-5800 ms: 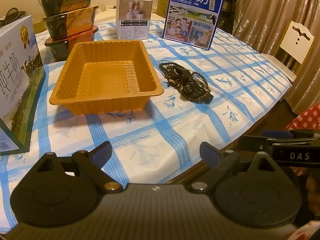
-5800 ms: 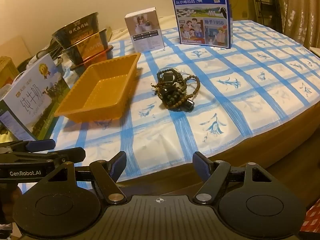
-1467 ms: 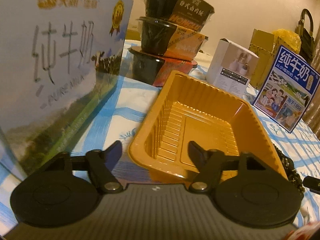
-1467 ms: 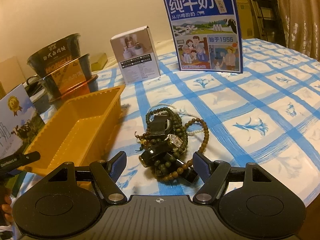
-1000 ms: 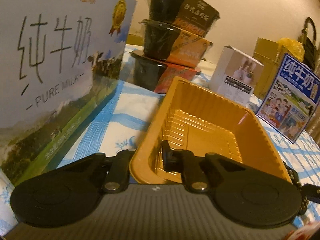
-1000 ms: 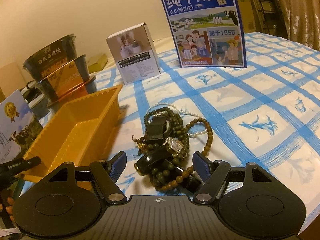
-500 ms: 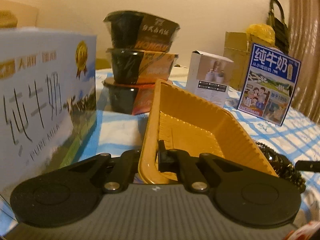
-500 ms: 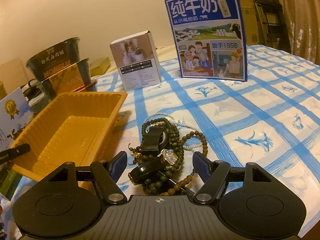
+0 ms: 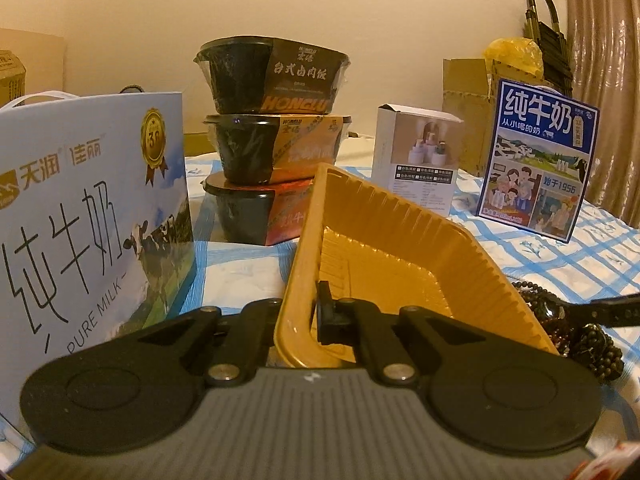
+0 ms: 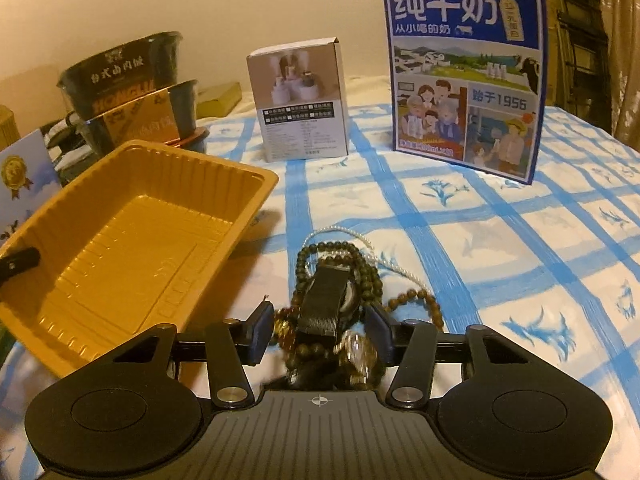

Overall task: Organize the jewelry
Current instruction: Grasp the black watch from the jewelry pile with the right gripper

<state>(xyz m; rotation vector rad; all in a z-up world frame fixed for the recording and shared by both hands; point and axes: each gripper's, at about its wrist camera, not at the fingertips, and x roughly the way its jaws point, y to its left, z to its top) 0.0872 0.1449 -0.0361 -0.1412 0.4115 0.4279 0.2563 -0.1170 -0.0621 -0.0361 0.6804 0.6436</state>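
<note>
An orange plastic tray (image 9: 400, 240) stands tilted, its near side raised, and is empty (image 10: 120, 240). My left gripper (image 9: 300, 308) is shut on its near rim, one finger inside and one outside; a left fingertip (image 10: 16, 264) shows at the tray's left edge. To the right of the tray, a heap of jewelry (image 10: 340, 280) lies on the cloth: dark bead strings, a black-strapped watch and a thin pearl strand. My right gripper (image 10: 320, 330) straddles the heap's near part and its jaws are closing, with small gaps still showing at the pads. The heap (image 9: 592, 340) also appears beside the tray.
A blue-checked cloth (image 10: 520, 240) covers the table. A tall white milk box (image 9: 80, 208) stands close to the left of the tray. Behind the tray are three stacked black bowls (image 9: 272, 128), a small white box (image 10: 300, 100) and a blue milk box (image 10: 464, 72).
The left gripper shut on the tray's near rim, then lifted and tilted the tray. The right gripper moved forward over the jewelry heap and its jaws narrowed around it.
</note>
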